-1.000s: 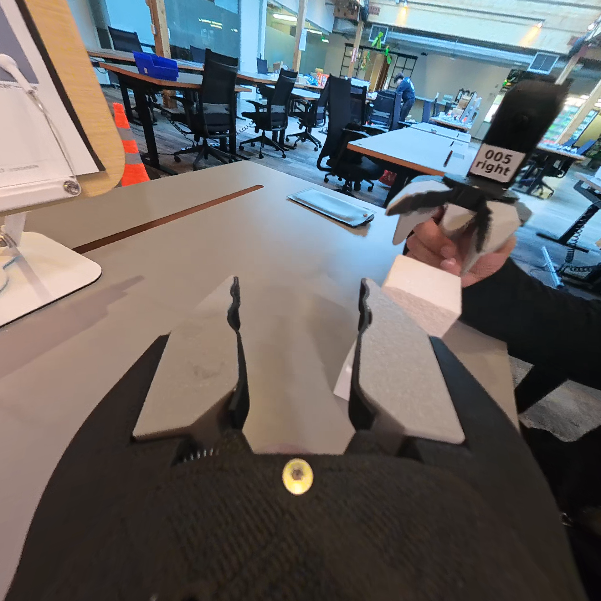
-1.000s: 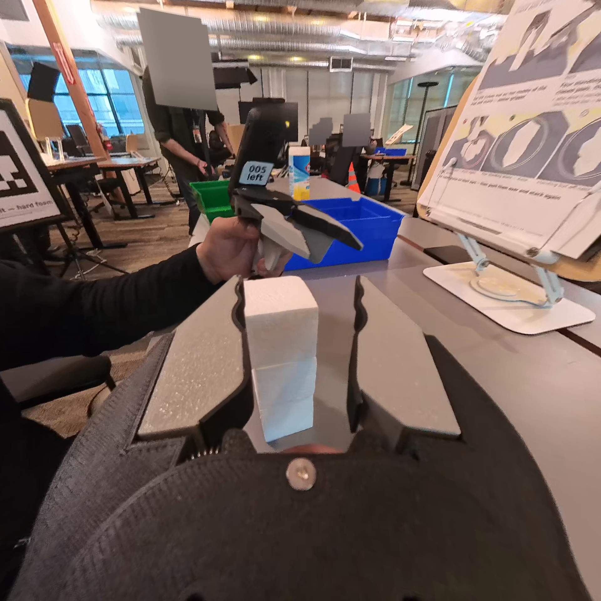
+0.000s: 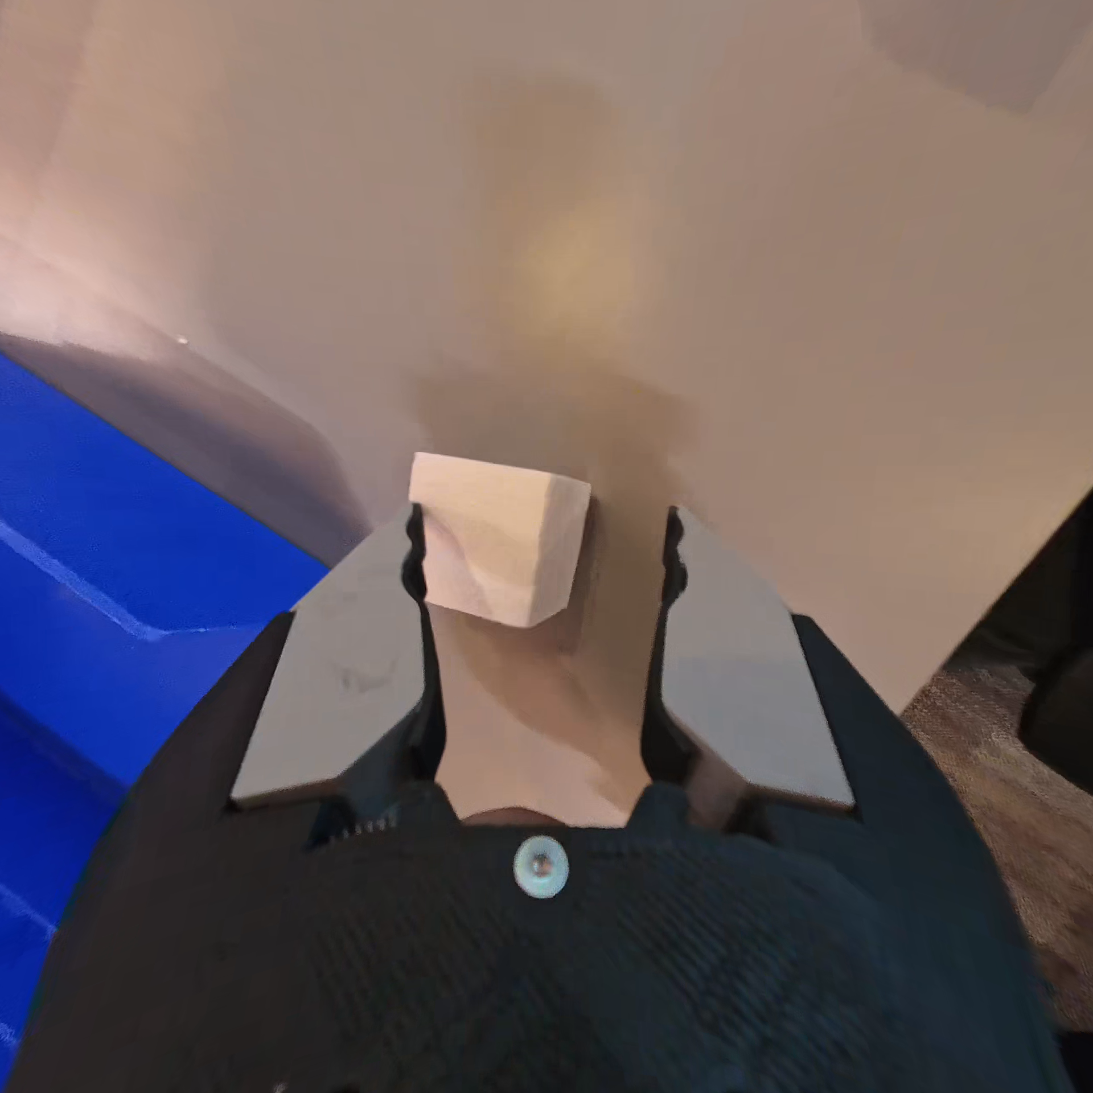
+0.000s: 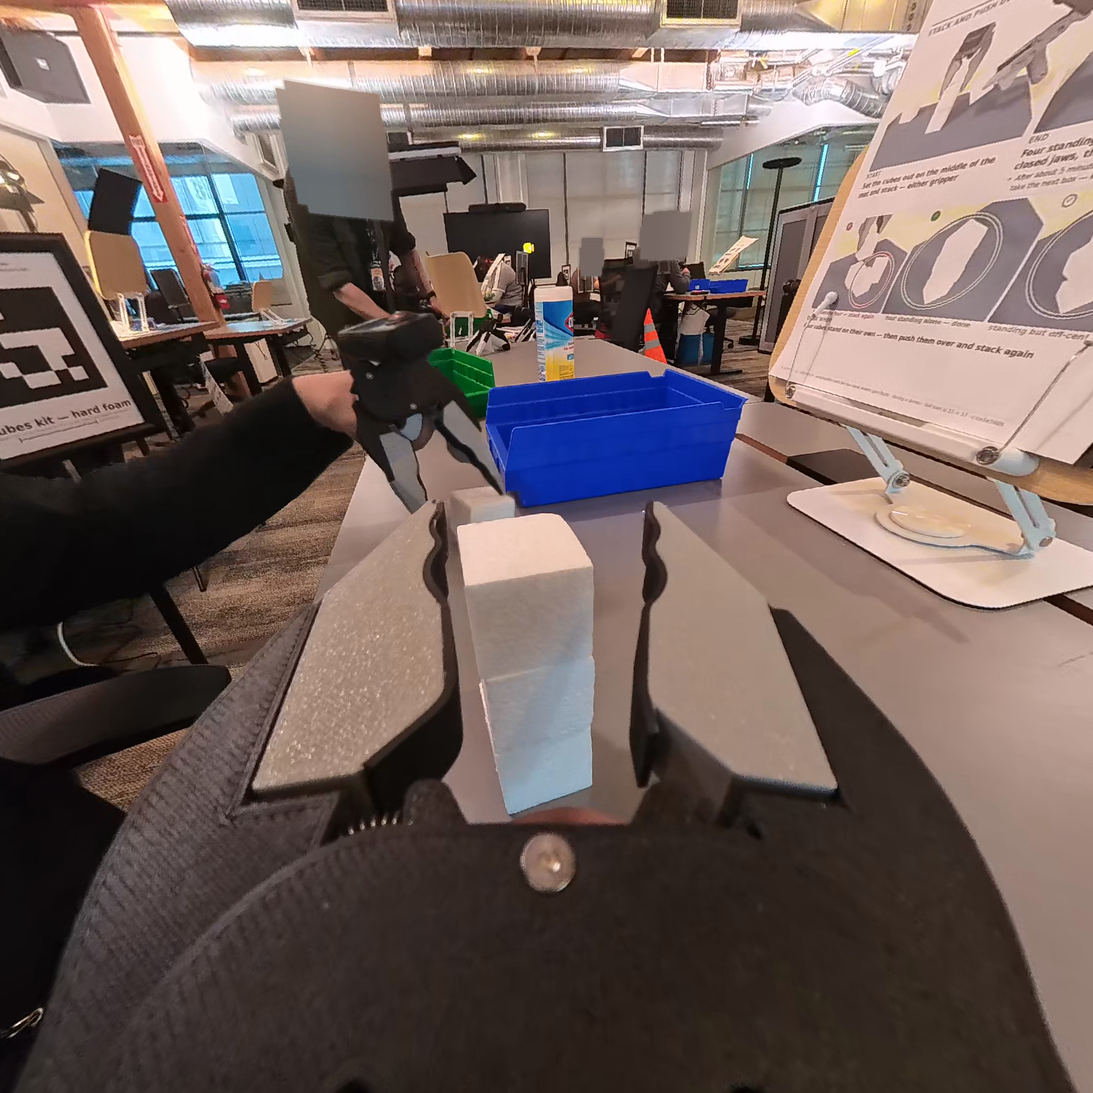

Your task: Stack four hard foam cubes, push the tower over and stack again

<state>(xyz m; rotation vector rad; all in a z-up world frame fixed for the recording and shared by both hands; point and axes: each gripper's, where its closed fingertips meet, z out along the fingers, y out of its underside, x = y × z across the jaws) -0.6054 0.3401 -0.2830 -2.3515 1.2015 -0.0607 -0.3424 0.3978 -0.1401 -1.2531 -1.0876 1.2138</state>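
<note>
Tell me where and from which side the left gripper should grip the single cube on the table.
Grip the cube on its two opposite side faces, coming down from above. It lies flat on the table, and the left gripper is open above it.

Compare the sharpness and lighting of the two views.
Left wrist view: motion-blurred and warm-tinted, with a soft glare patch on the table; the loose cube is smeared. Right wrist view: sharp, evenly lit; stack crisp, wide-angle bending at the edges.
</note>
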